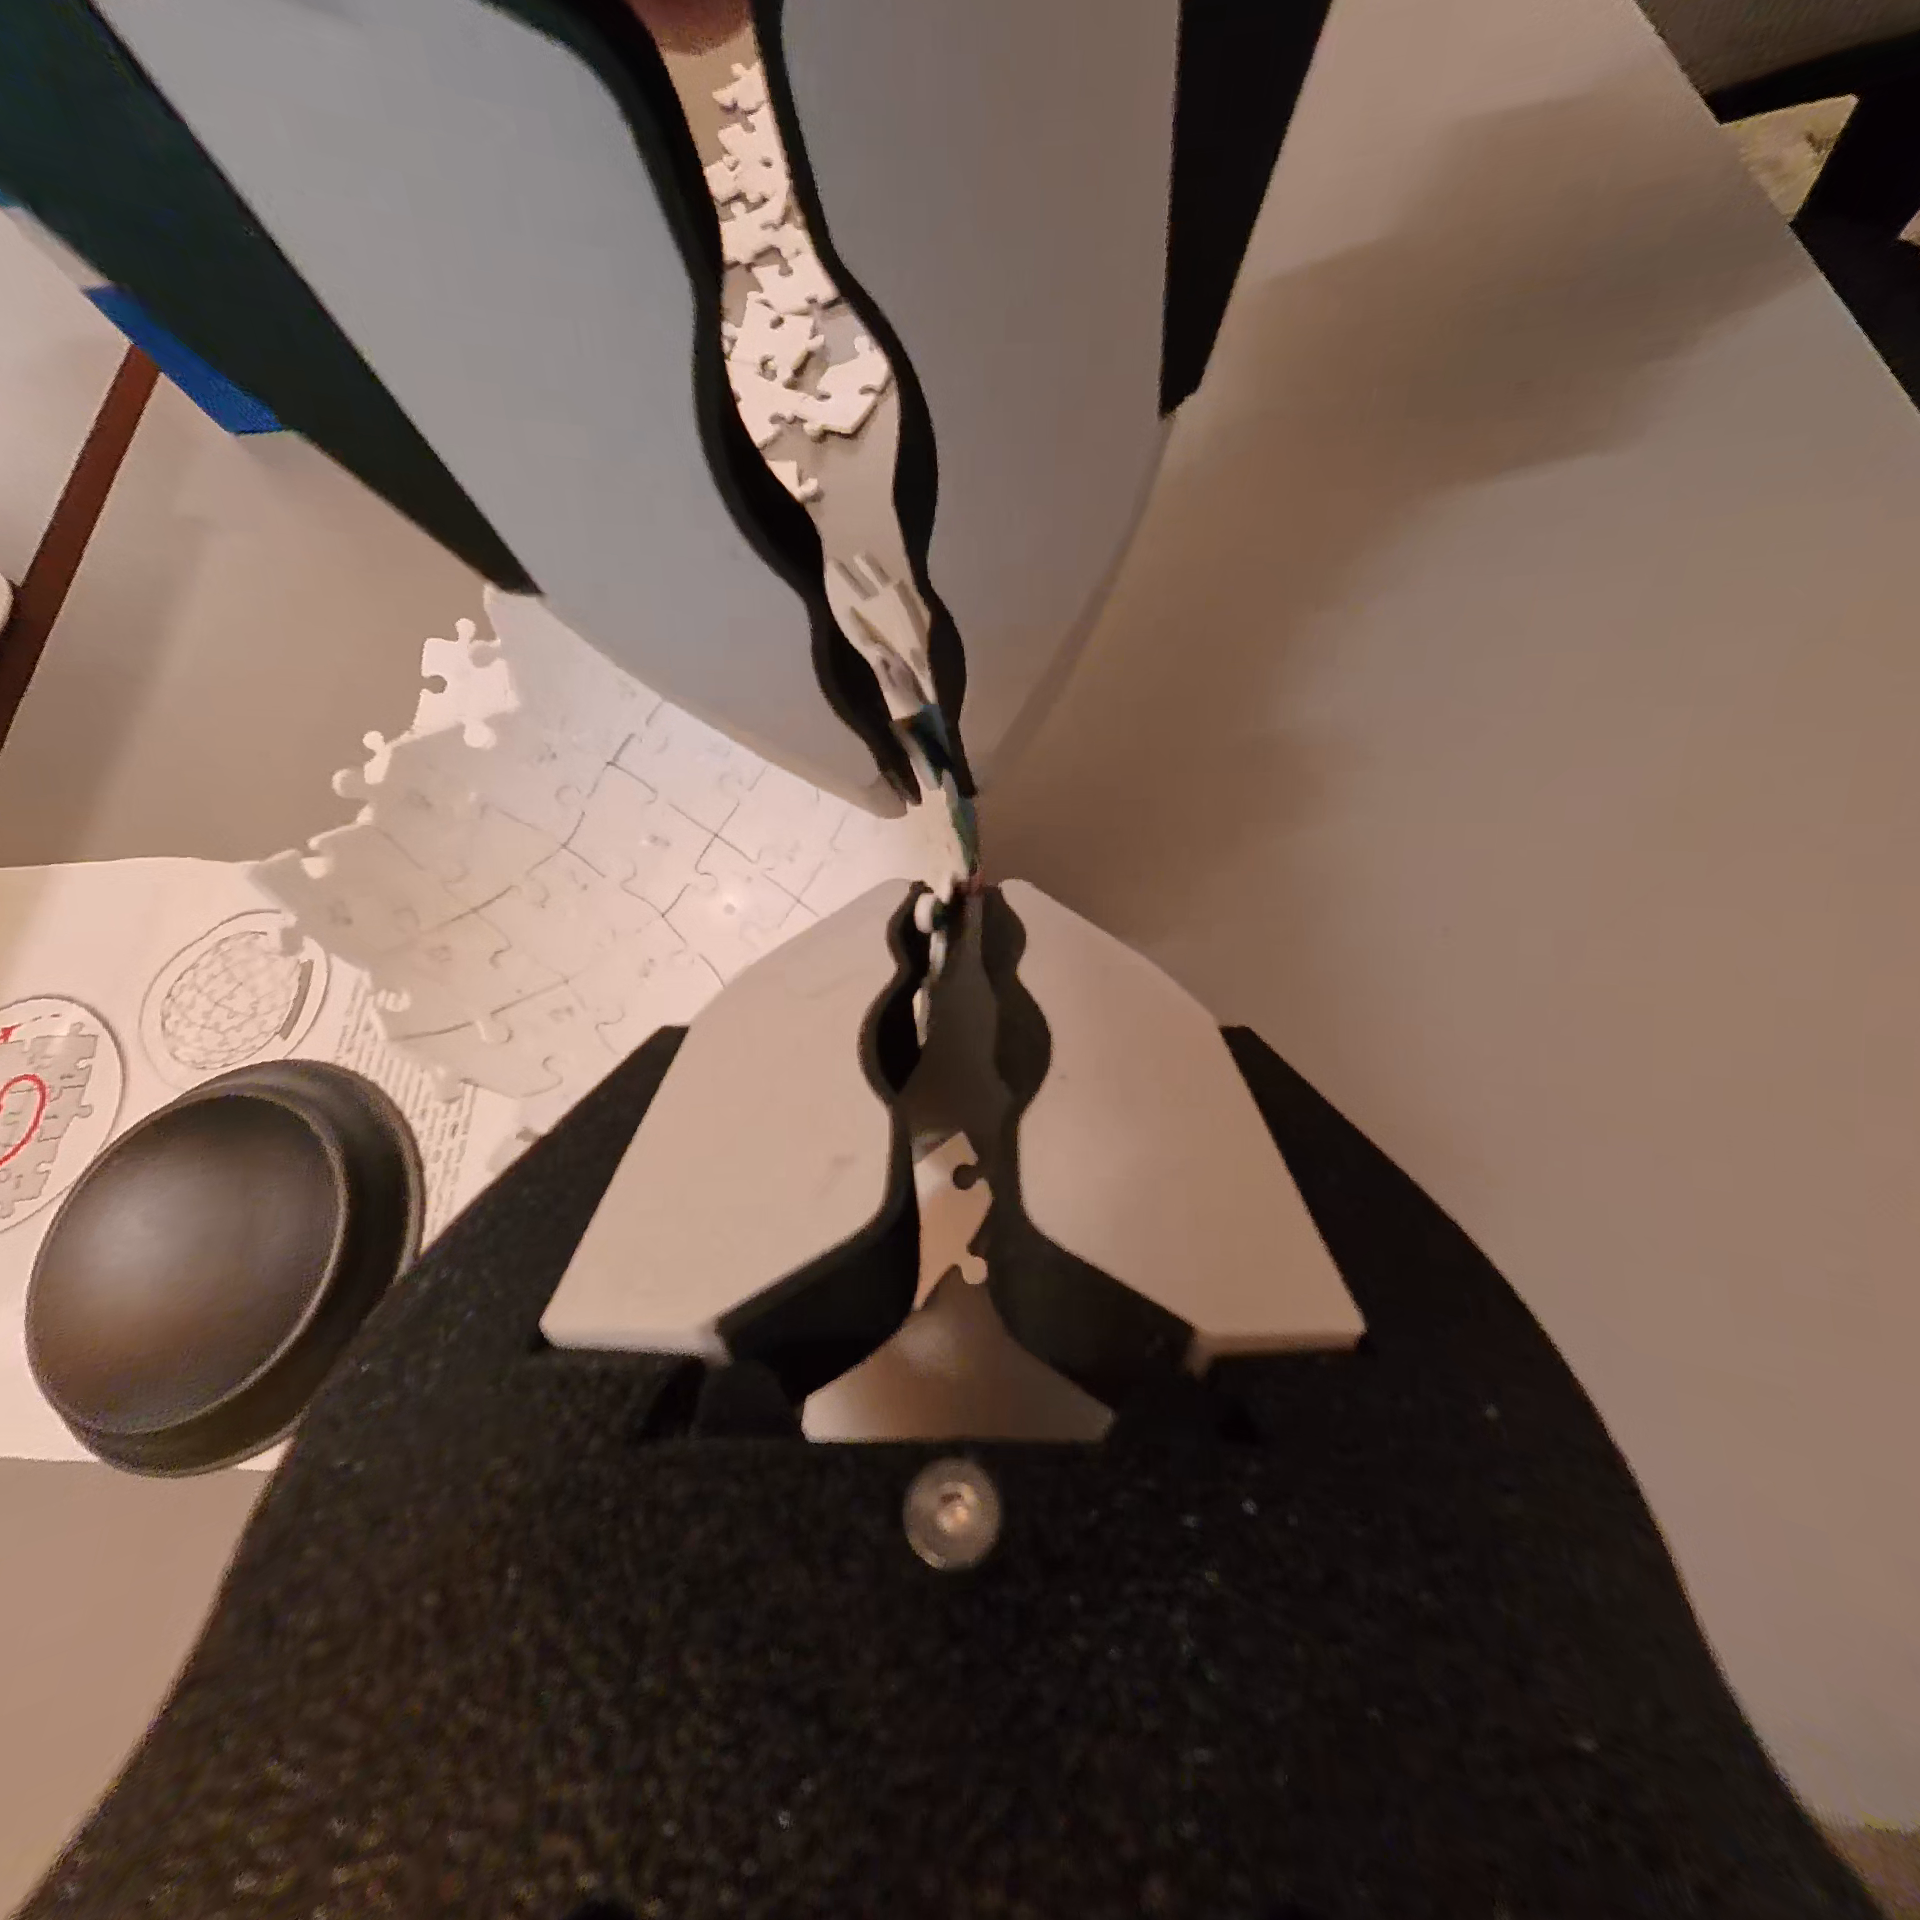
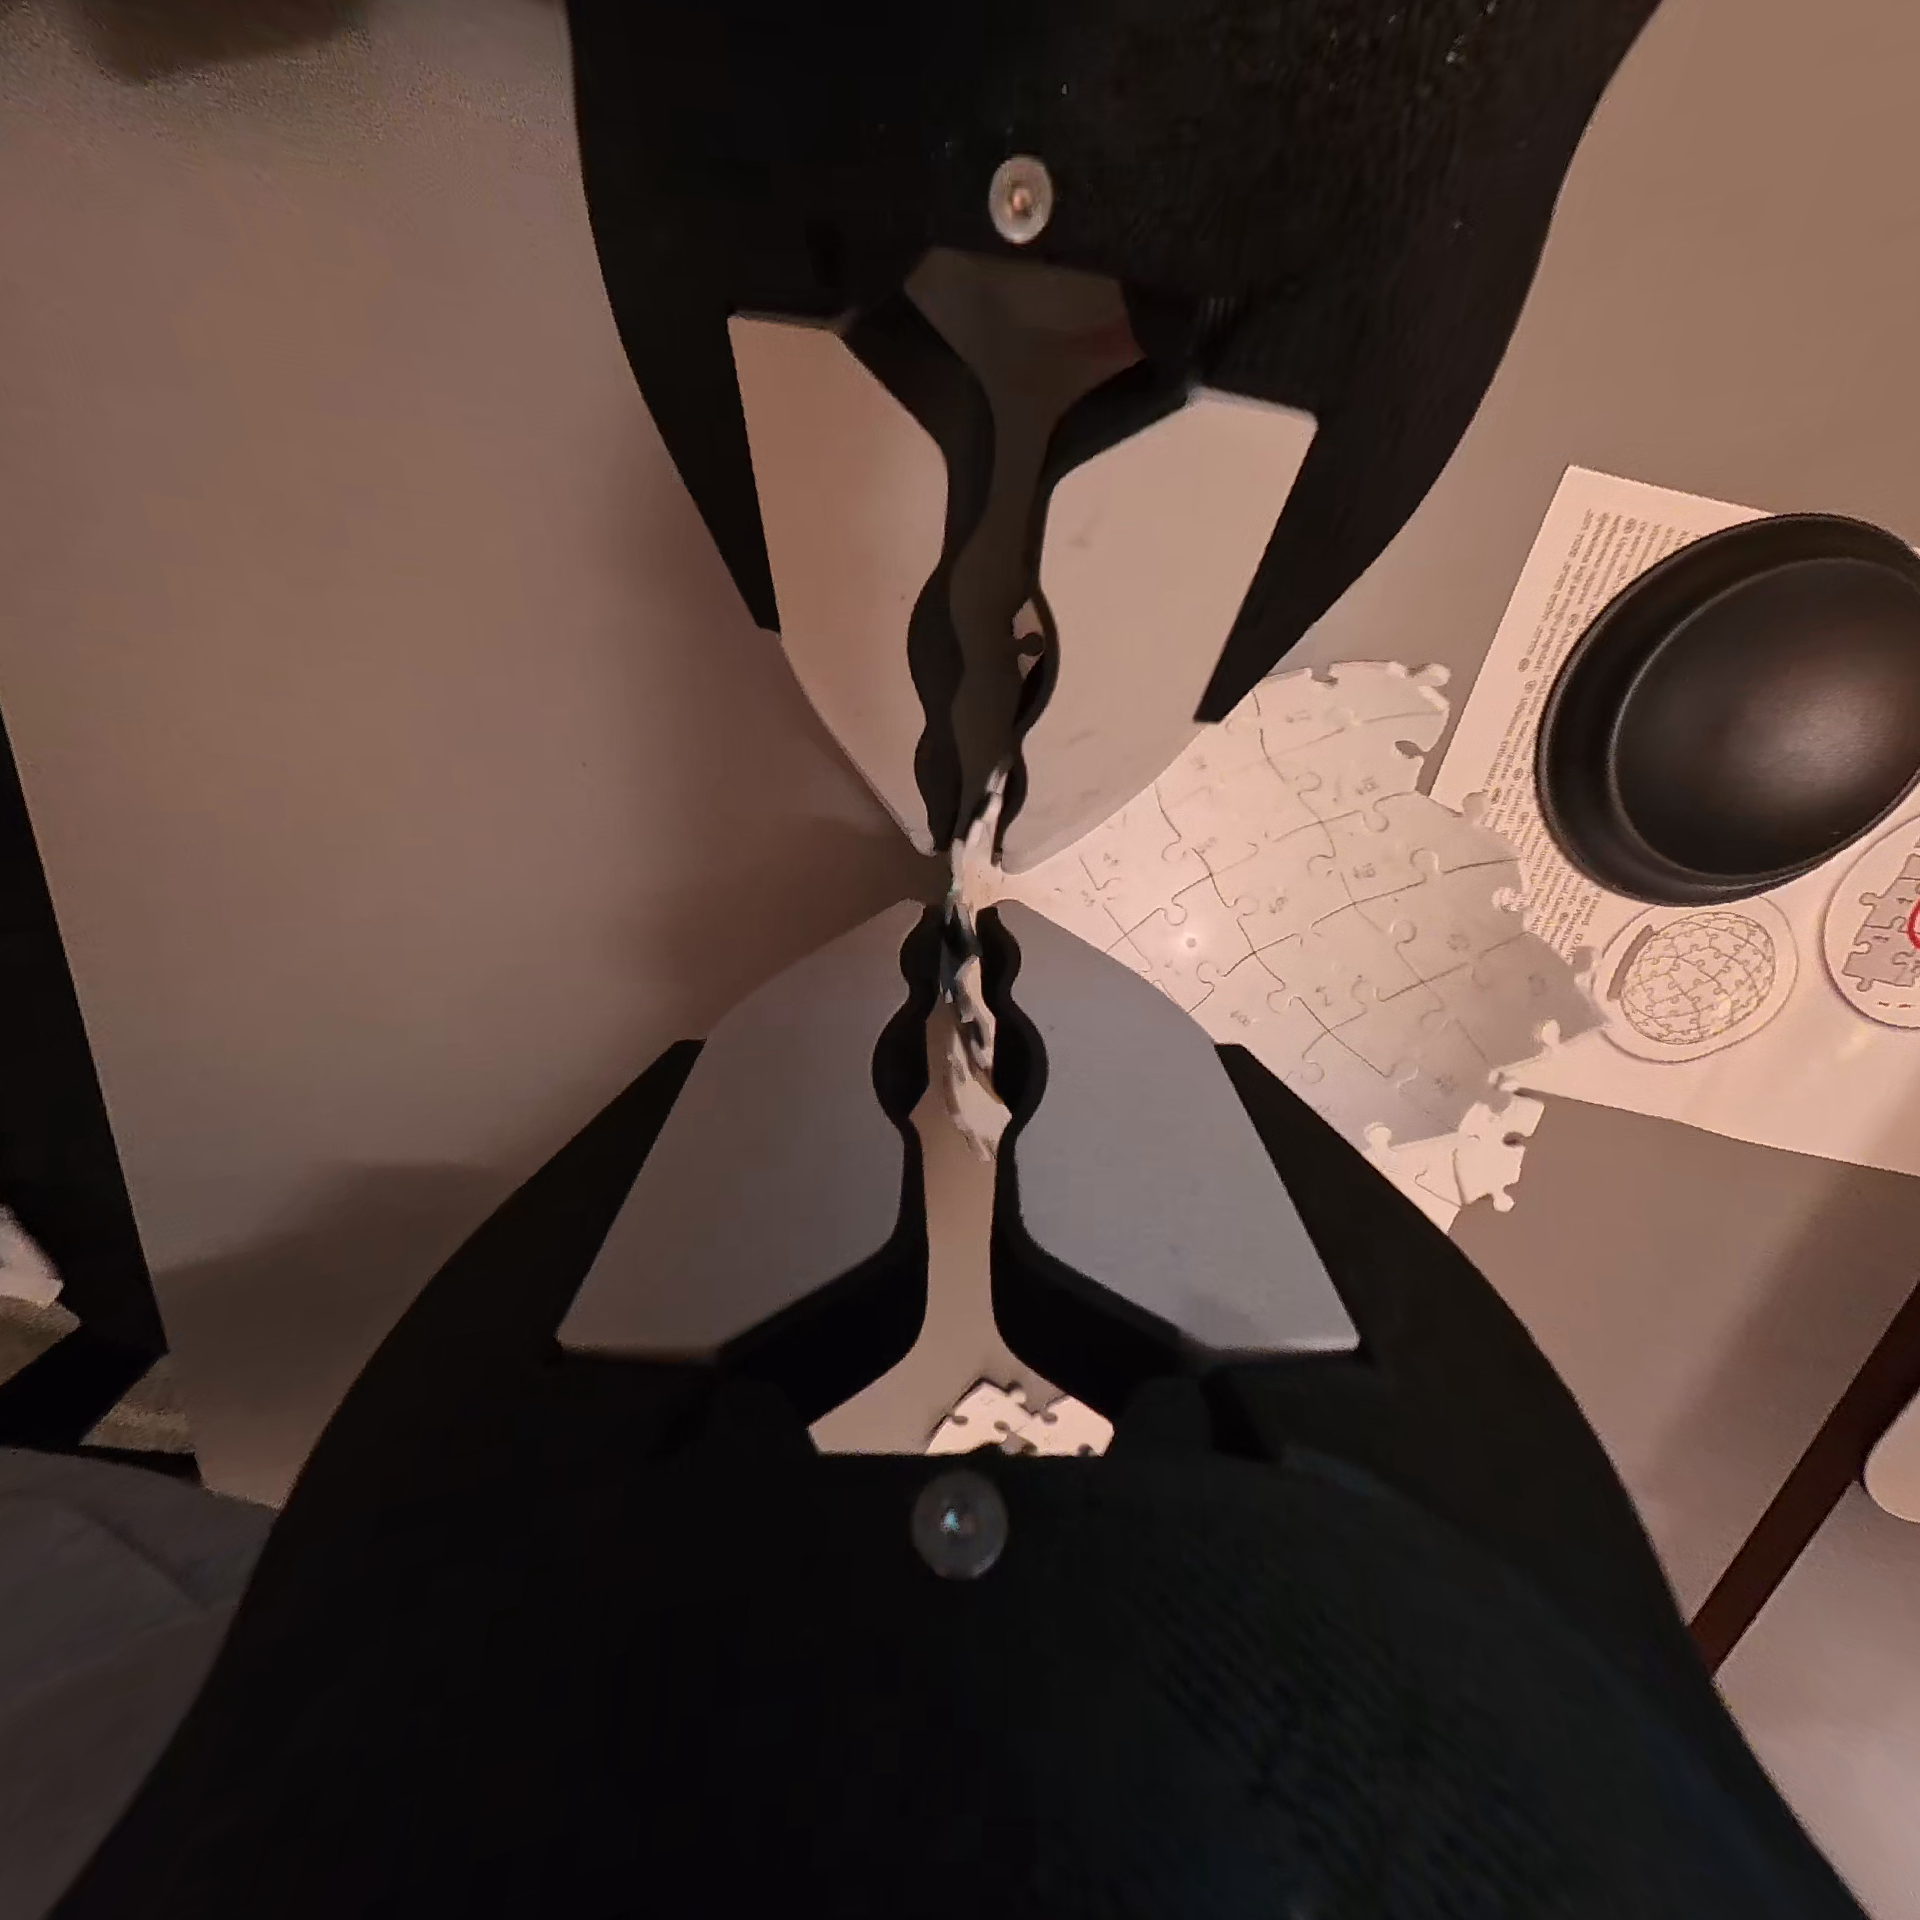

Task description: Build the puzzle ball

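My left gripper (image 1: pixel 951 899) is shut on a white puzzle piece (image 1: pixel 951 1216). My right gripper (image 2: pixel 951 920) is shut on another white puzzle piece (image 2: pixel 971 1091). The two grippers meet tip to tip above the table, and the two pieces touch at the tips. The right gripper (image 1: pixel 930 779) comes in from the top of the left wrist view. The left gripper (image 2: pixel 971 842) comes in from the top of the right wrist view. A curved, part-built section of the puzzle ball (image 1: pixel 582 894) (image 2: pixel 1330 935) lies just beside the tips.
A black round stand (image 1: pixel 197 1278) (image 2: pixel 1745 727) sits on a printed instruction sheet (image 1: pixel 125 904) (image 2: pixel 1558 582). A pile of loose white pieces (image 1: pixel 790 312) (image 2: pixel 1018 1423) lies behind the right gripper. The table's brown edge (image 1: pixel 73 499) (image 2: pixel 1787 1507) runs near the stand. Only a small space, under 4 cm, lies between the two pairs of fingers.
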The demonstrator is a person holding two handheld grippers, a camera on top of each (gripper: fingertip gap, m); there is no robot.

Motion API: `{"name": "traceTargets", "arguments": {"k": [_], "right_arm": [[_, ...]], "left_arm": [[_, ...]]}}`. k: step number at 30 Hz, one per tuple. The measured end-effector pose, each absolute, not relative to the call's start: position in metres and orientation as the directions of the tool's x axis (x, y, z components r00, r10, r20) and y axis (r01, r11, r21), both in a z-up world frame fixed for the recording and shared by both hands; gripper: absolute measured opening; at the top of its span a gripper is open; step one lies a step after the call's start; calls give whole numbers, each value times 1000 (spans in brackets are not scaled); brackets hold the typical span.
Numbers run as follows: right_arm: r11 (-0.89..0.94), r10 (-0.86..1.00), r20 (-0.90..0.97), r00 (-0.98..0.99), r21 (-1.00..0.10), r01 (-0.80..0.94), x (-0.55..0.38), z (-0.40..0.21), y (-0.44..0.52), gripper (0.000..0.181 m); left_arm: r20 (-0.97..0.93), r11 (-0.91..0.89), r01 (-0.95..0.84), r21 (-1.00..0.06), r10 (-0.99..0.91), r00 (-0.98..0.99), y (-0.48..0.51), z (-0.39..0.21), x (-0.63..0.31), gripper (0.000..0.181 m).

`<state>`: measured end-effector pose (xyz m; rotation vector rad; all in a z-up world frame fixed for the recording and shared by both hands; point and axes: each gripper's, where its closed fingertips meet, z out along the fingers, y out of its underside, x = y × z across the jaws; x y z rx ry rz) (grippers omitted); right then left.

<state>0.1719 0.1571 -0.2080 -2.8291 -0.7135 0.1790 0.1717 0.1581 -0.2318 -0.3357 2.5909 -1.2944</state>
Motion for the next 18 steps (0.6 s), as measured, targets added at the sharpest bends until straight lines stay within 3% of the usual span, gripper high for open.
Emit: {"name": "traceTargets", "arguments": {"k": [18], "right_arm": [[-851, 470, -96, 878, -315, 421, 172, -200, 151, 4]], "left_arm": [[-149, 603, -81, -794, -322, -935, 158, -230, 177, 12]]}}
